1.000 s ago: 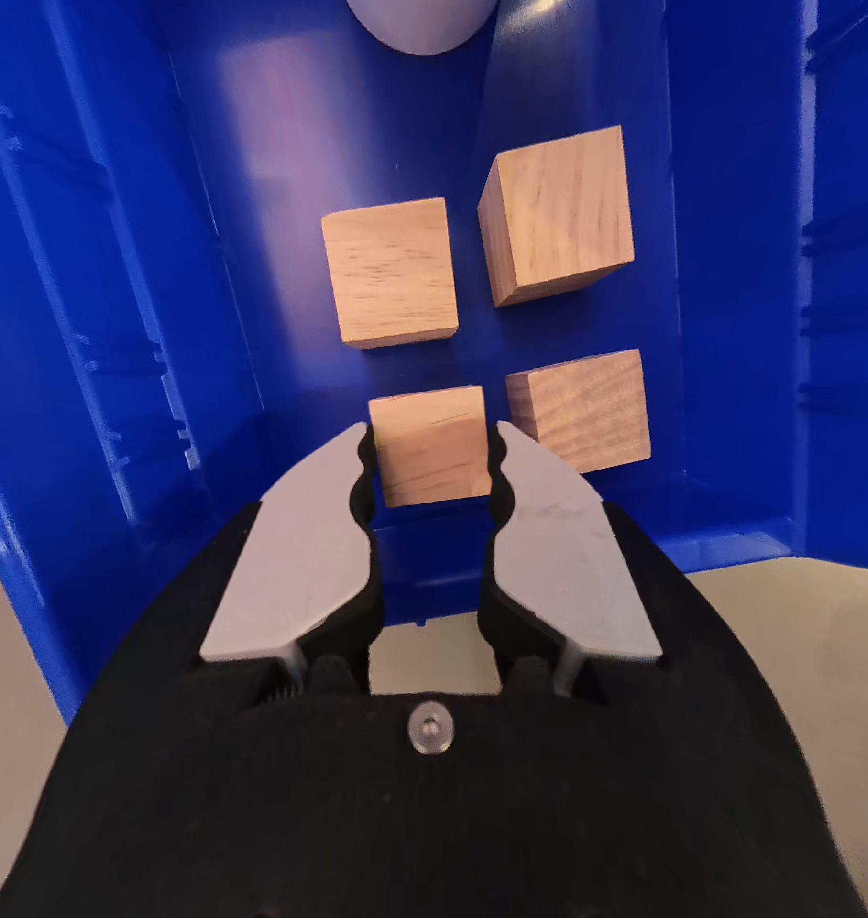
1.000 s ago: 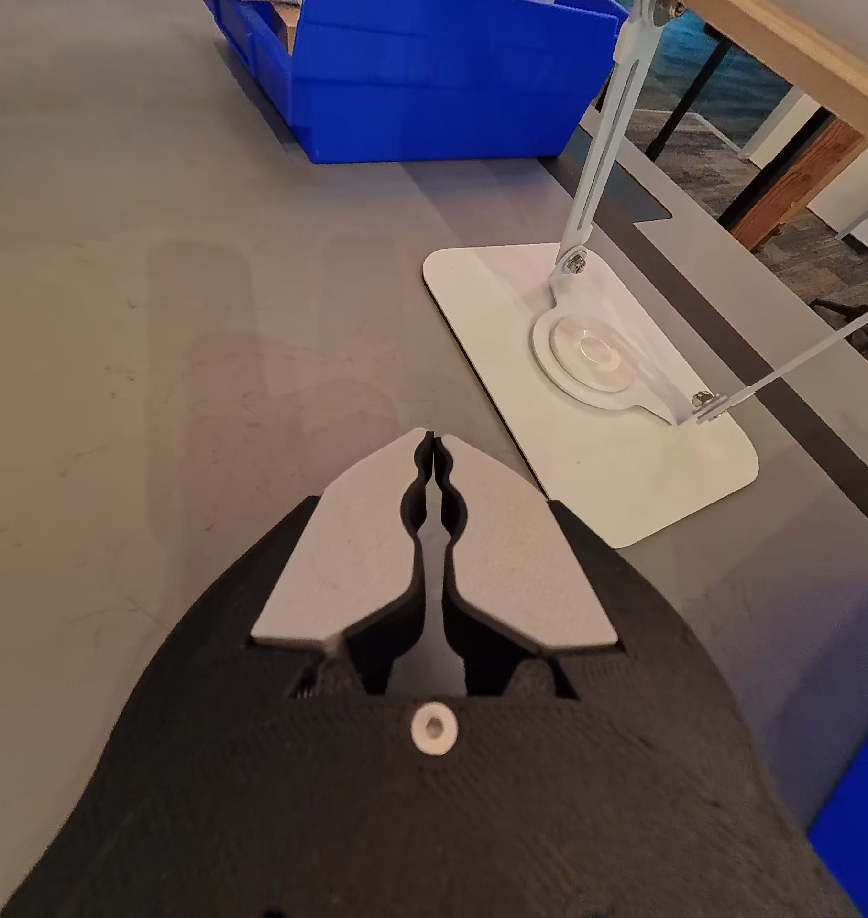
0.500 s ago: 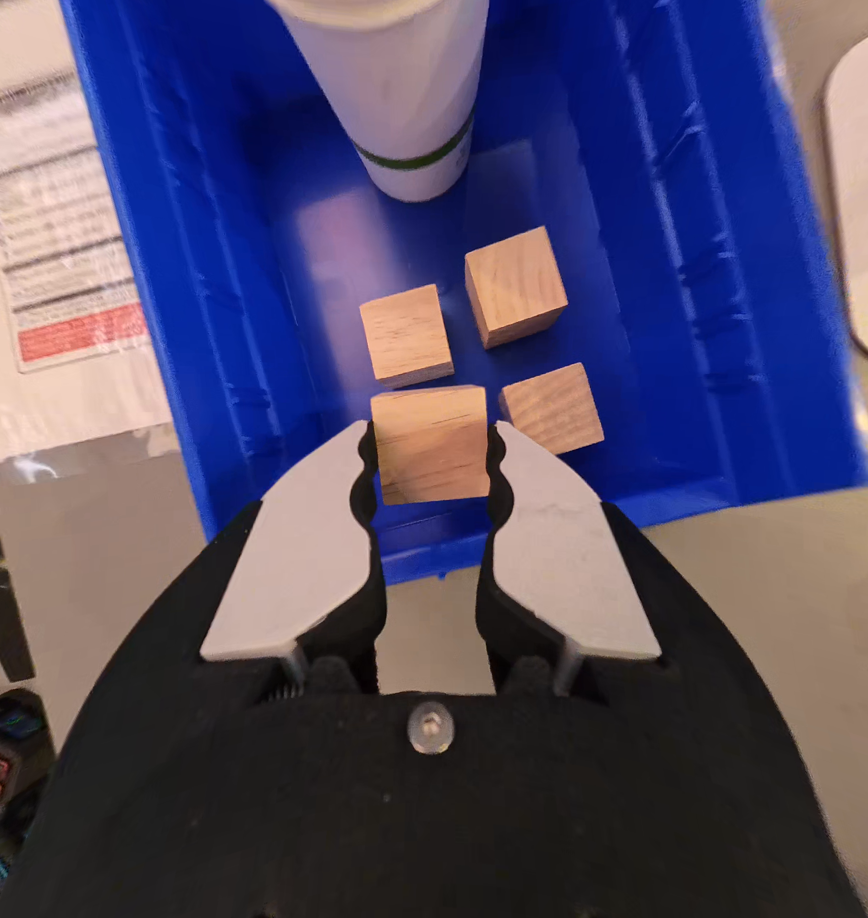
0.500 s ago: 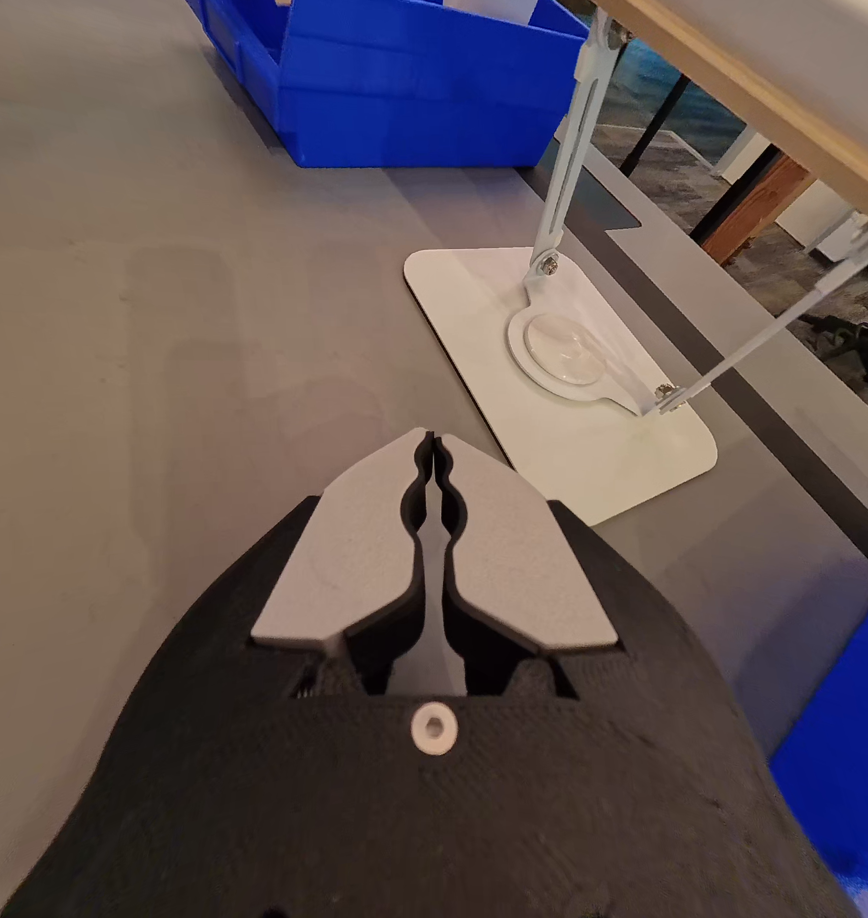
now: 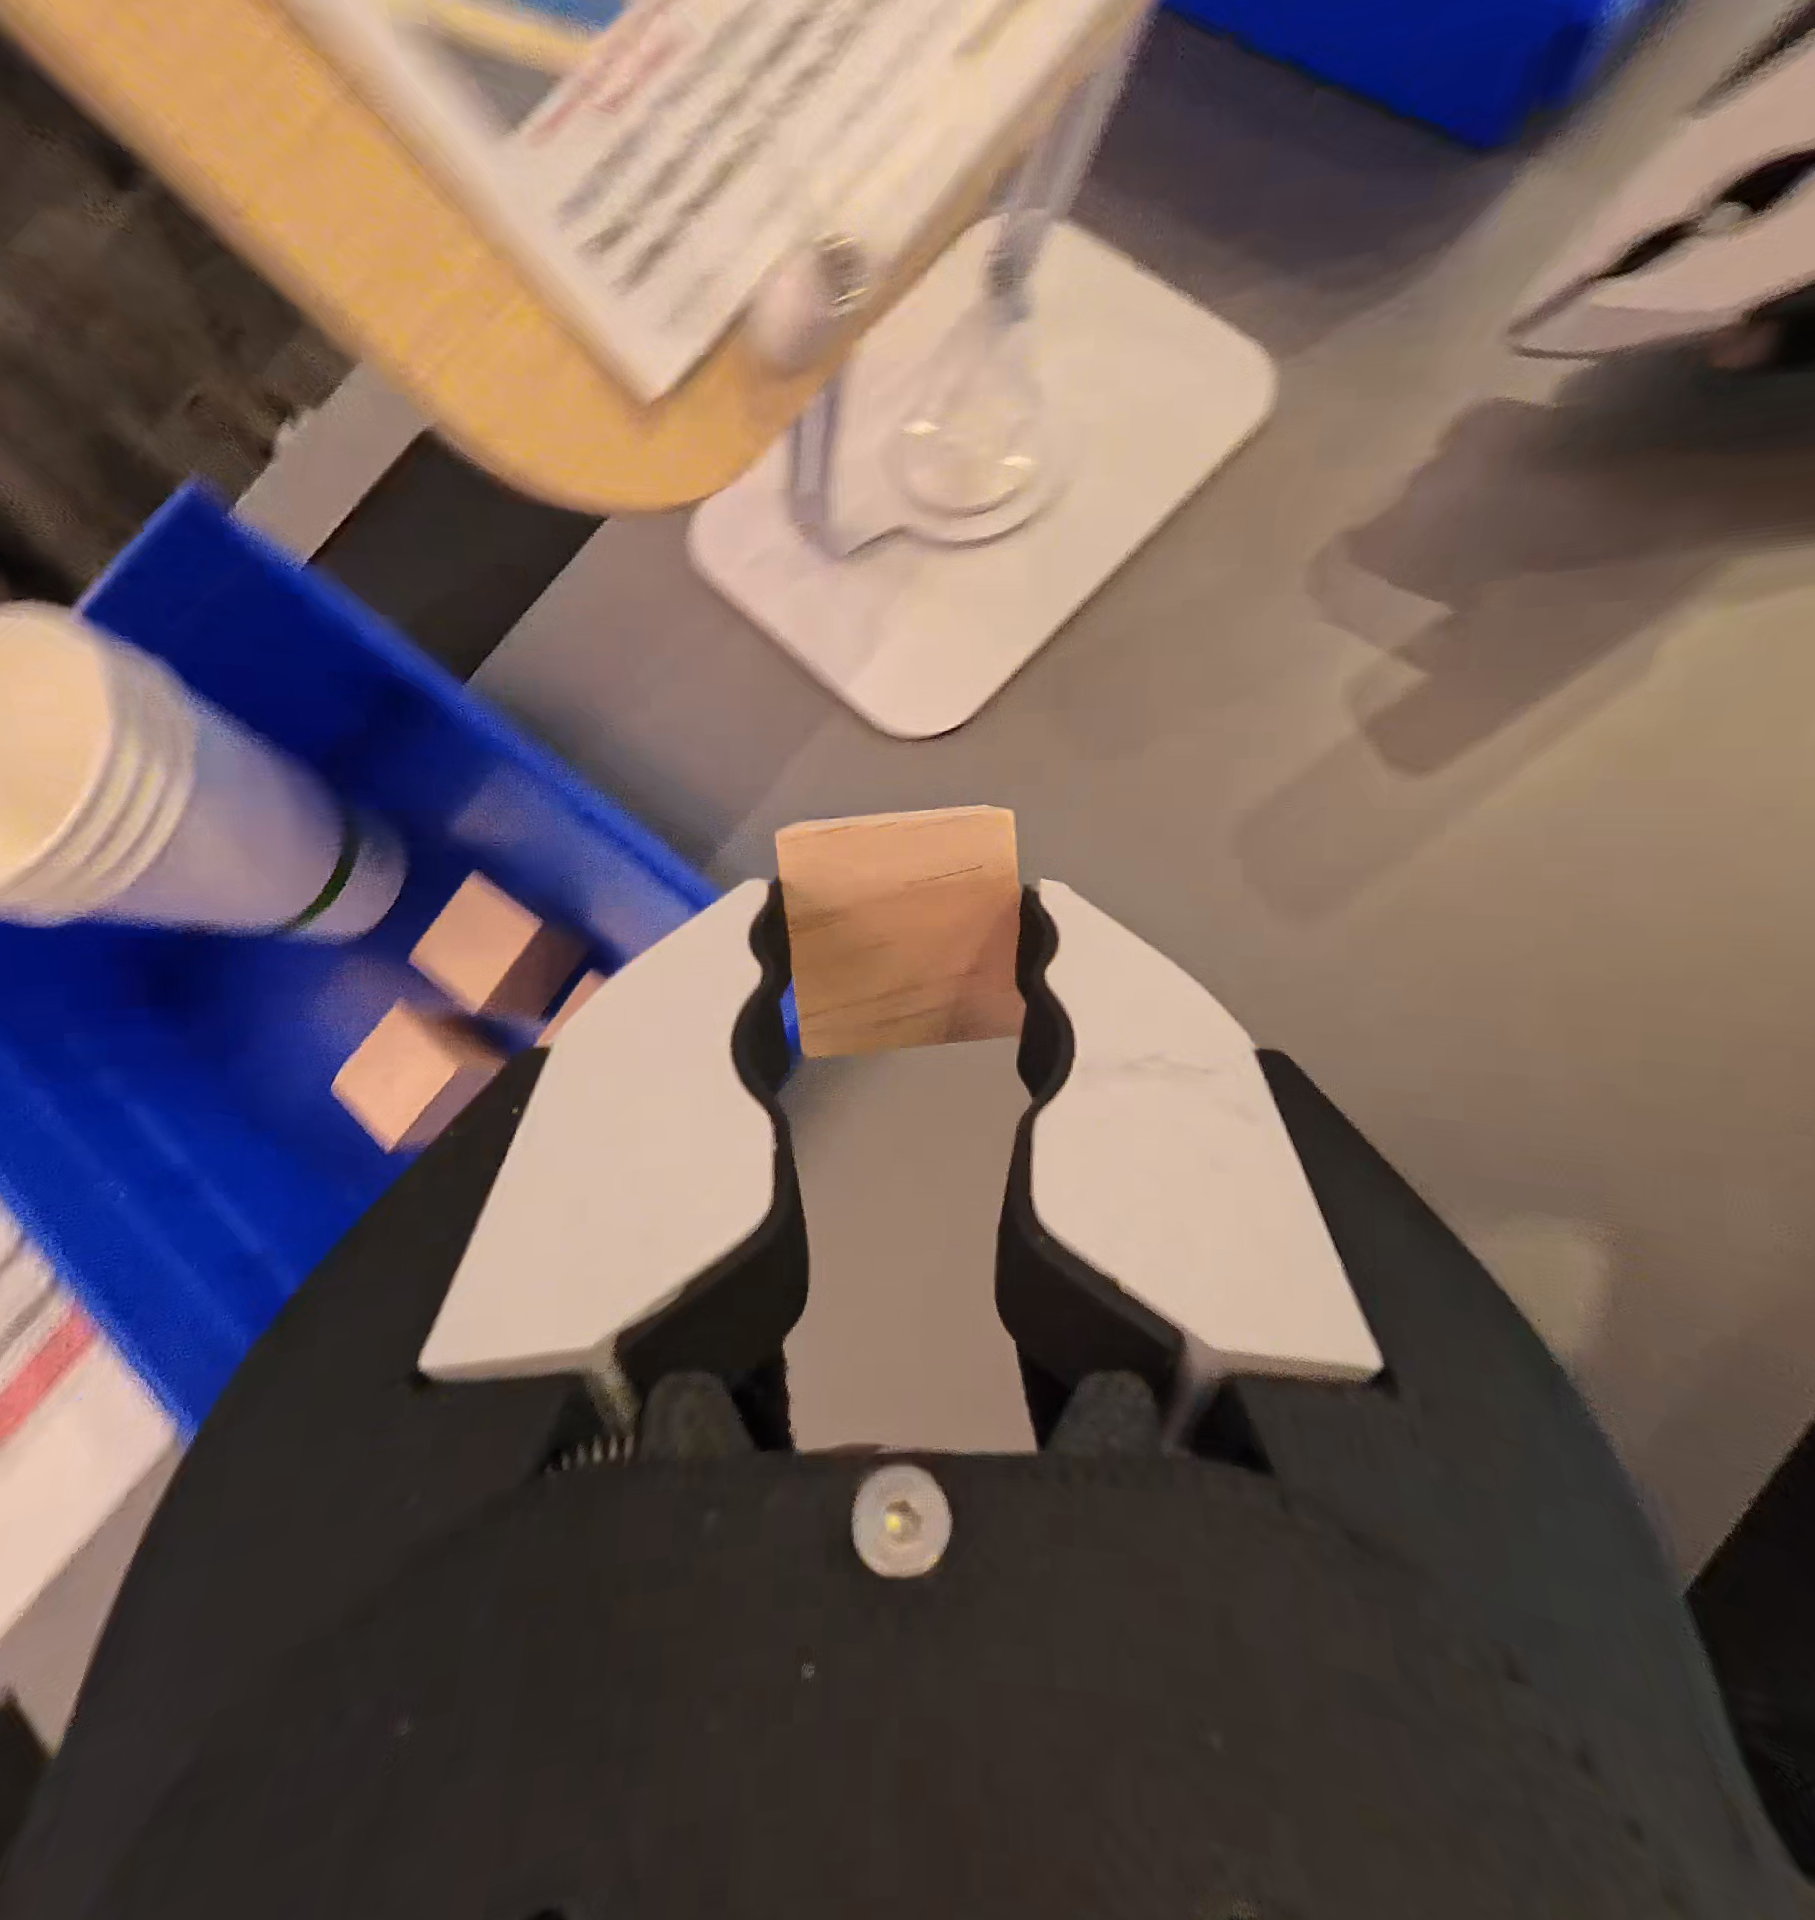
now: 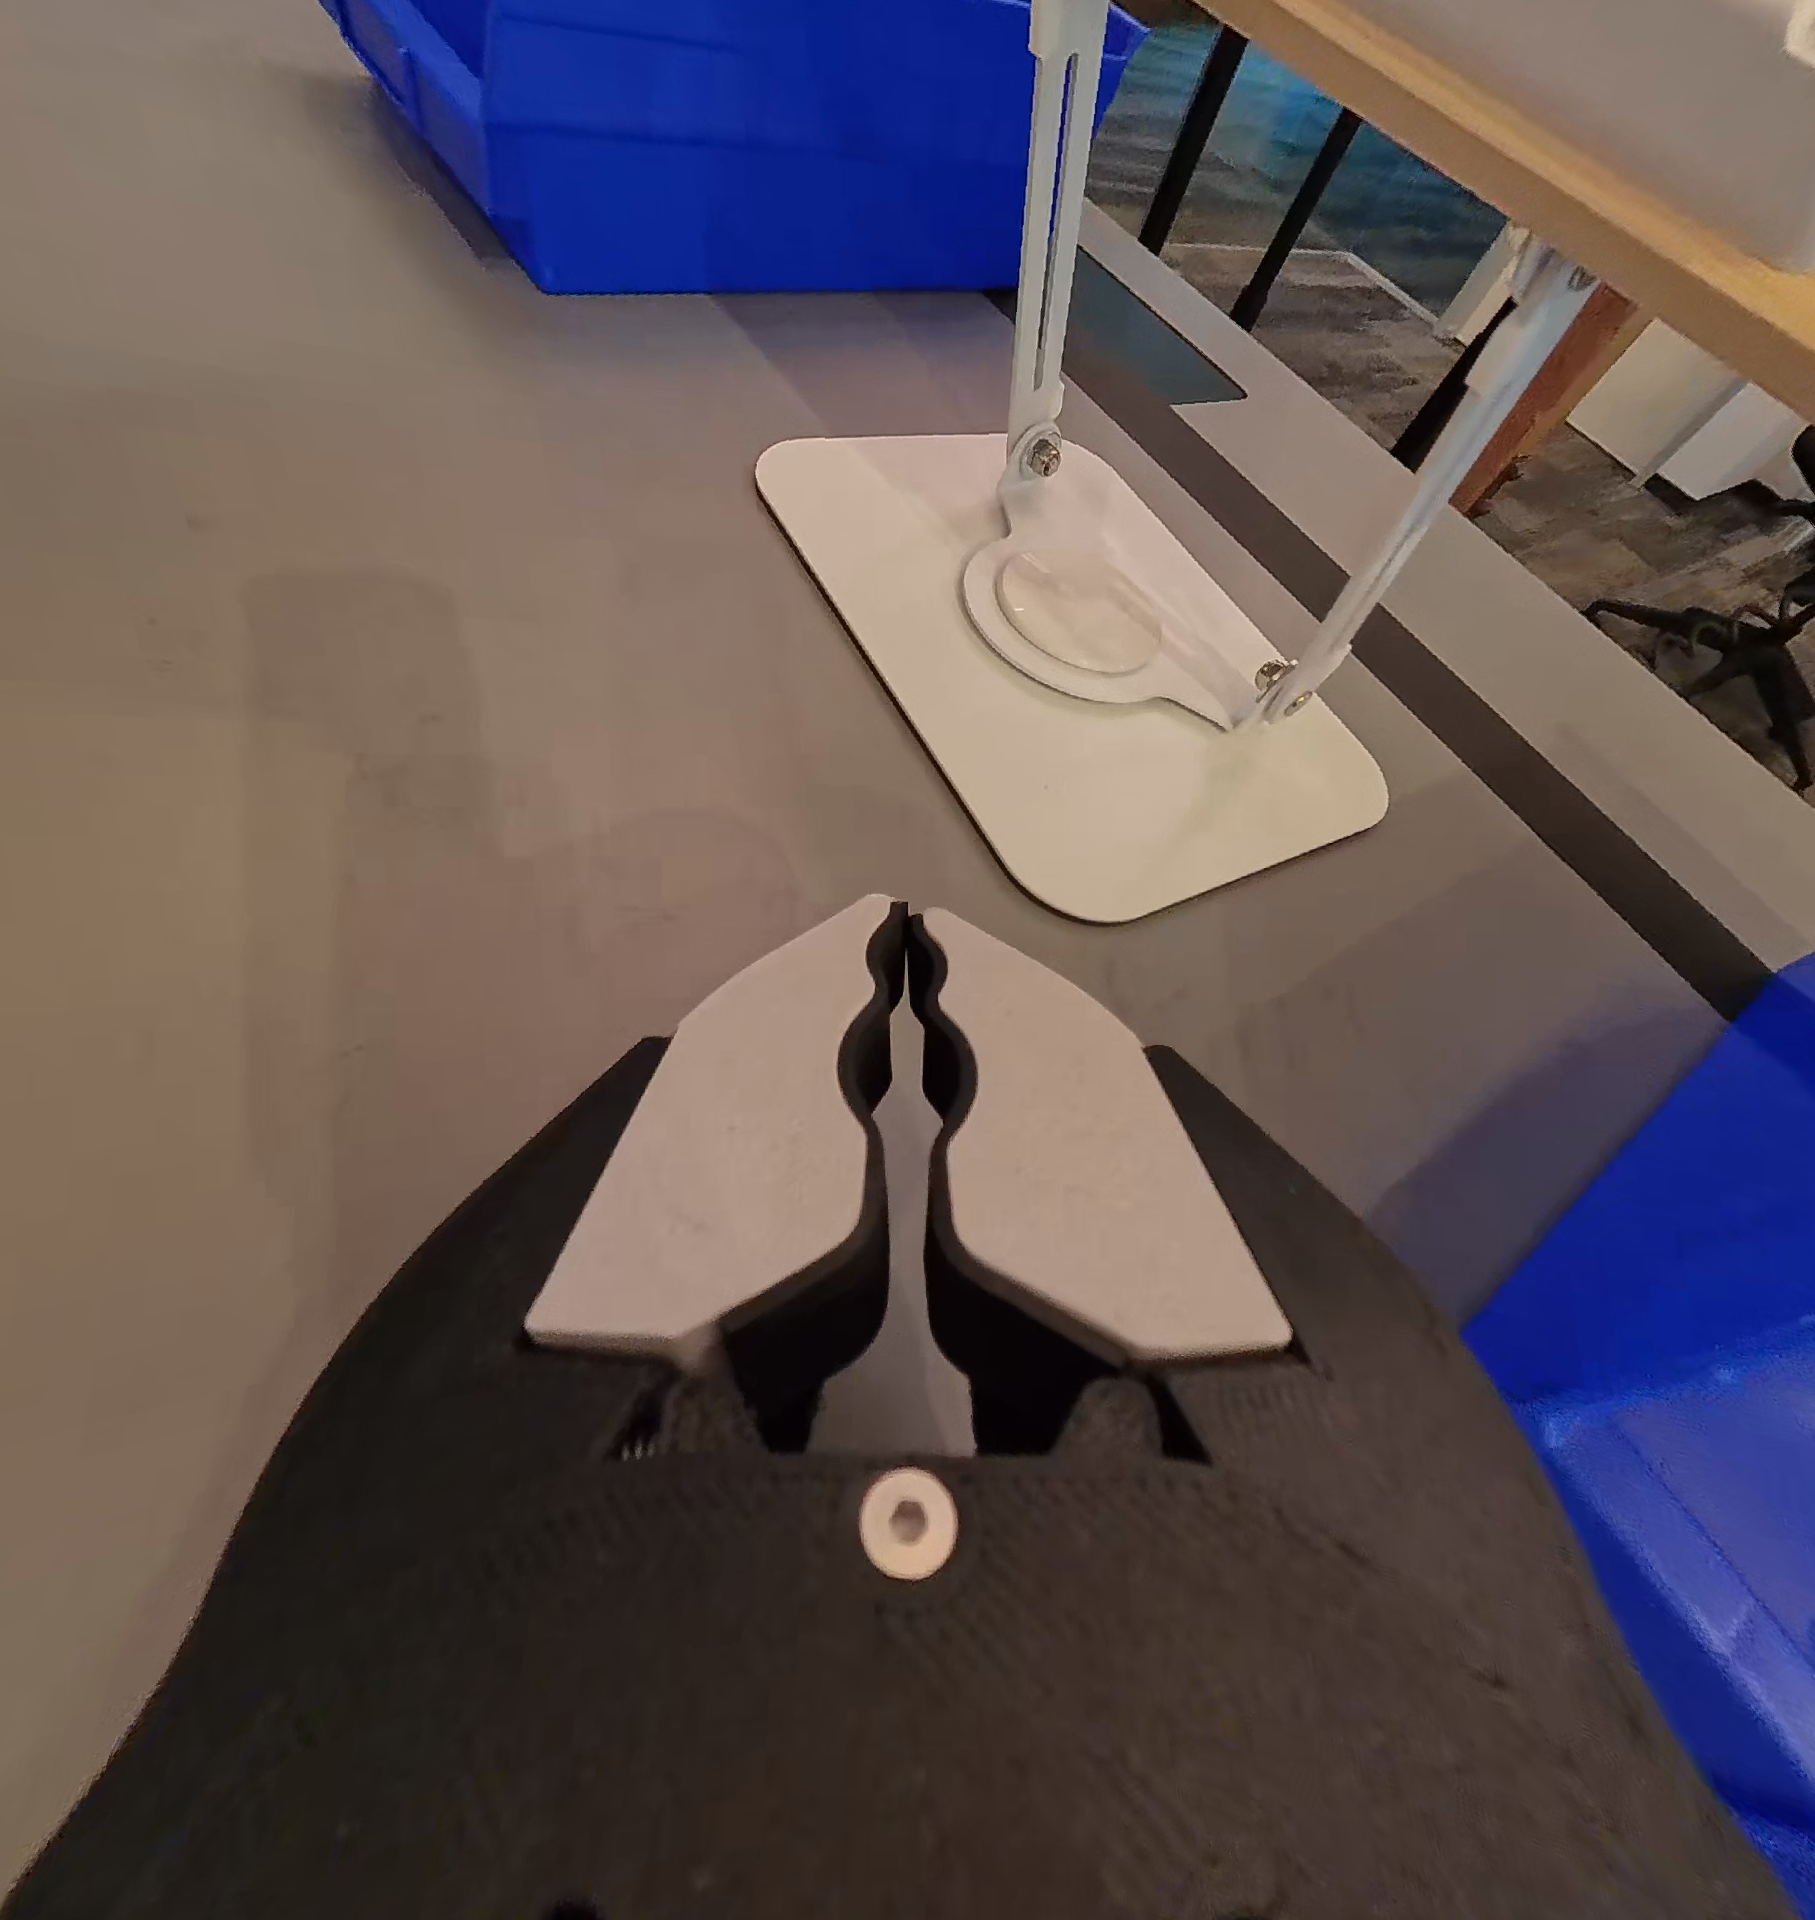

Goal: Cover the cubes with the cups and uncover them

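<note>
Pinching a wooden cube [image 5: 901, 930] only at their tips, the left gripper [image 5: 901, 935] jaws carry it over the grey worktop [image 5: 1402, 935], right gripper [image 6: 905, 920] jaws closed empty; at nine o'clock, the blue bin [image 5: 259, 727] holds spare cubes [image 5: 487, 951], and this shallow grip risks dropping it.

Left wrist view: sits behind the left black-and-grey tongs [image 5: 901, 935], looking steeply down along them onto the grey tabletop [image 5: 1505, 987]; much of the surroundings is blurred.
Left view nearness: close; the pale wooden cube [image 5: 901, 935] between the tips fills the centre.
Right wrist view: sits behind the right black-and-grey tongs [image 6: 905, 920], looking forward and down at a shallower slant across the same tabletop [image 6: 311, 727], close above it.
Shared ground: the flat white rounded-rectangle stand base [image 5: 996, 499] [image 6: 1069, 686], ahead of both tongs; the blue plastic bin [image 5: 207, 935] left of the left tongs.
Cross-sighting: the right tongs appear blurred far ahead-right of the left tongs [image 5: 1703, 260].
</note>
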A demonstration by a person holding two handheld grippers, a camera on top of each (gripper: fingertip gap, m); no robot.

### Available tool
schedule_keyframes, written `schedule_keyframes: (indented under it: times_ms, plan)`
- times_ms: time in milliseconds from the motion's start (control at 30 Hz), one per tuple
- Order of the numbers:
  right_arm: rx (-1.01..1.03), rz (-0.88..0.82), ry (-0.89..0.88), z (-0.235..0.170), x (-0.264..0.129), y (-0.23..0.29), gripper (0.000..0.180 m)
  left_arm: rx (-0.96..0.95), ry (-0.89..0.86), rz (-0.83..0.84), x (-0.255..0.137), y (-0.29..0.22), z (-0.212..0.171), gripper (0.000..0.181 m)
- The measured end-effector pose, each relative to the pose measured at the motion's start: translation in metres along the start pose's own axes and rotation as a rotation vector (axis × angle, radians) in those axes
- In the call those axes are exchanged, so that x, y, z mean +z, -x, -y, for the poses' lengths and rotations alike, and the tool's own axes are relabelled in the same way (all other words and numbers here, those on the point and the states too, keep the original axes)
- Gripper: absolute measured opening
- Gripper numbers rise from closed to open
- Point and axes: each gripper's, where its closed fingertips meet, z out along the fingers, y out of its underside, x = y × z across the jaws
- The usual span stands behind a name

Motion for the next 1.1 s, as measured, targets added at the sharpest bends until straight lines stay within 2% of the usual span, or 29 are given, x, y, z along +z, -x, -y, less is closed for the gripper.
schedule_keyframes:
  times_ms: [233, 567, 800, 967, 1100]
  plan:
    - [0.022, 0.014, -0.004, -0.003, -0.004, -0.003, 0.0, 0.247, 0.044, -0.212, 0.042, -0.09, 0.011, 0.042]
    - [0.025, 0.043, -0.007, -0.004, -0.004, -0.002, 0.0, 0.405, 0.122, -0.42, 0.081, -0.148, 0.0, 0.042]
    - [0.033, 0.07, 0.007, -0.008, -0.001, 0.0, 0.0, 0.483, 0.198, -0.47, 0.094, -0.158, -0.023, 0.042]
    - [0.041, 0.073, 0.009, -0.009, 0.0, -0.001, 0.0, 0.534, 0.277, -0.451, 0.102, -0.145, -0.038, 0.042]
    - [0.038, 0.086, 0.014, -0.01, 0.001, 0.002, 0.0, 0.588, 0.306, -0.518, 0.099, -0.141, -0.051, 0.042]
